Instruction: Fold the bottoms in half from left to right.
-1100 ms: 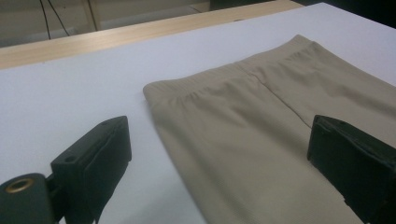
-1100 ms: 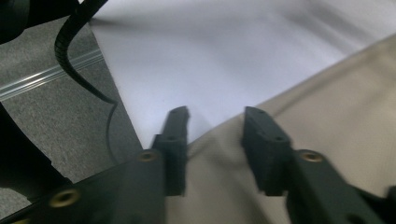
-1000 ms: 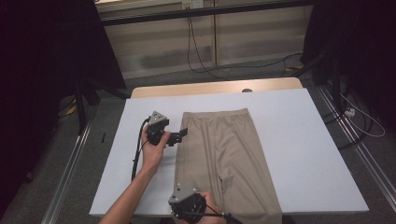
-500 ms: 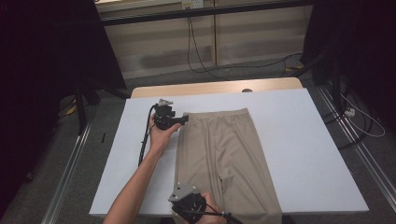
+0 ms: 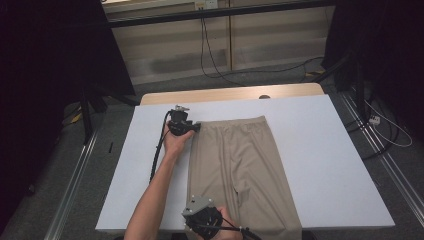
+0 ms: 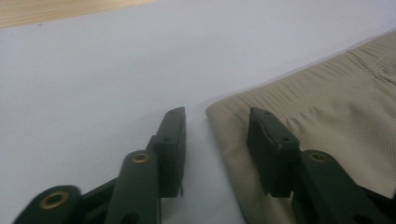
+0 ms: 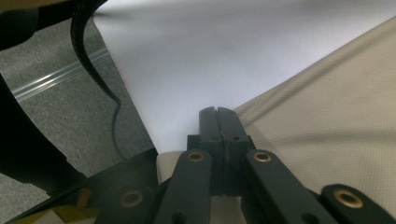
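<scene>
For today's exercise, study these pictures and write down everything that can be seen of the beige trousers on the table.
The beige trousers lie flat on the white table, waistband at the far end, legs running to the near edge. The cloth looks like a fine, thin knit, with a gathered elastic waistband. The left tongs straddle the waistband's left corner, jaws just closing, one on the cloth and one on the table, not yet pinching. The right tongs are shut at the near left leg edge.

Beige trousers [image 5: 240, 170] flat on the white table, waistband at the far end
</scene>
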### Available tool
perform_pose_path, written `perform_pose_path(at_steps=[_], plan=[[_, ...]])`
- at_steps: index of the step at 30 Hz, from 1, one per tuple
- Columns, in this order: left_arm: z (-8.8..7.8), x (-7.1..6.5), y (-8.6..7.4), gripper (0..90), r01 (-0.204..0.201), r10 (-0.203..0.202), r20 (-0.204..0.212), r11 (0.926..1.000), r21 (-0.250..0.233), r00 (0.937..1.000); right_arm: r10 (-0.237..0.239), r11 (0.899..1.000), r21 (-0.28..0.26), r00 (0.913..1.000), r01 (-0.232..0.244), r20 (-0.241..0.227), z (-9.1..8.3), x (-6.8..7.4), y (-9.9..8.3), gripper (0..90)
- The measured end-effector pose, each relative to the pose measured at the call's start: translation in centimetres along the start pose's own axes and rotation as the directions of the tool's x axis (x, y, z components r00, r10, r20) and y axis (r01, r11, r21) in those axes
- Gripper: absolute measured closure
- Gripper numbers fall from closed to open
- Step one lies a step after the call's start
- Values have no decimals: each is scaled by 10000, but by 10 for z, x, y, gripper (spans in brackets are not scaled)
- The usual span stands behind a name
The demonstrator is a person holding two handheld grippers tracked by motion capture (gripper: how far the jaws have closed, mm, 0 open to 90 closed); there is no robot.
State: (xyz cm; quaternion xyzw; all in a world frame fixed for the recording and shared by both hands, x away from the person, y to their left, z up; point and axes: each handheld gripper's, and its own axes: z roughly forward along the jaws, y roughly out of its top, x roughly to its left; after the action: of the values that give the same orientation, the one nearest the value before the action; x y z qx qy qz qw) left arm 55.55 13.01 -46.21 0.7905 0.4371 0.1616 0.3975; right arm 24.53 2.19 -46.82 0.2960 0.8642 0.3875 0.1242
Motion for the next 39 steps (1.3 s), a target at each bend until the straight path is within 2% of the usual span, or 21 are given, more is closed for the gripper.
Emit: perform_pose_path(at_steps=[1,2,3,4,5,8,12,17,24,30,39], plan=[[0,0,0,604,35,-35,62,10000,-10,10000,48,10000,-35,10000,-48,-23,0,0,0,900],[0,-1,0,654,49,-50,431,10000,28,9991,17,10000,-61,10000,-17,-32,0,0,1,900],[1,-3,0,751,32,-35,507,10000,44,9987,43,10000,-62,10000,-44,-49,0,0,1,900],[1,-5,0,745,-133,132,360,9999,12,9993,79,9999,-86,10000,-80,-58,0,0,2,900],[1,-5,0,752,-90,89,407,10000,18,9991,54,9999,-109,9999,-55,-87,-1,-1,3,900],[-1,-1,1,846,433,-431,613,9991,-24,9972,87,9996,-268,9998,-93,-195,-4,-1,5,900],[-6,2,4,858,957,-930,758,9949,-327,9928,81,9989,-470,9996,-92,-252,-11,-2,9,900],[-15,3,15,860,1238,-1186,892,9908,-546,9889,225,9943,-1033,9989,-266,-402,-22,-3,19,900],[-32,6,28,861,1302,-1239,781,9882,-809,9892,161,9847,-1725,9987,-244,-493,-36,-1,36,900],[-44,14,30,861,1583,-1516,746,9830,-929,9856,138,9778,-2076,9971,-292,-749,-42,3,45,900],[-73,23,33,861,1628,-1585,427,9783,-1280,9864,-102,9694,-2452,9954,-136,-954,-52,10,56,900]])
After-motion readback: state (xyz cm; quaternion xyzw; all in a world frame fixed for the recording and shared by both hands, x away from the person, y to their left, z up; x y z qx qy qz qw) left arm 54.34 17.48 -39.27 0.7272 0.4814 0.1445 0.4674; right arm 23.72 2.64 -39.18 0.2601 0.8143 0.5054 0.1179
